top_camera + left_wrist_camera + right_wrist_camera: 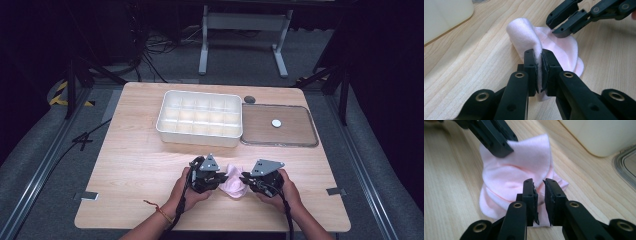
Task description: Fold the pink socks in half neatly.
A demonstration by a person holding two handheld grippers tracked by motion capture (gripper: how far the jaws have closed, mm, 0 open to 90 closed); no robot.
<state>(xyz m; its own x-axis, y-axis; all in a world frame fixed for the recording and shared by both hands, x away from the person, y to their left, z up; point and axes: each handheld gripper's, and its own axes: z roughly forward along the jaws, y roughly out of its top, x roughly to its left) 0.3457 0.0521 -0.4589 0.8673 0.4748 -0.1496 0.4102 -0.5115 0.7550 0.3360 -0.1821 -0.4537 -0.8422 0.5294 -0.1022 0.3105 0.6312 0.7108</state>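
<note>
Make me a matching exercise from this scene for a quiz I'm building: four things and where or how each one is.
Things:
1. pink cloth
2. white divided tray
3. small white disc
4. left hand-held gripper

States or places:
A. on the clear lid
B. pinching a raised fold
C. between the two hand-held grippers on the table
D. at the far middle, left of the lid

Pairs: 1-C, 2-D, 3-A, 4-B

cloth (234,184): lower part hidden behind both grippers in the high view
white tray (444,17): cut off by the picture's top-left corner
small round disc (276,122): too small to identify
</note>
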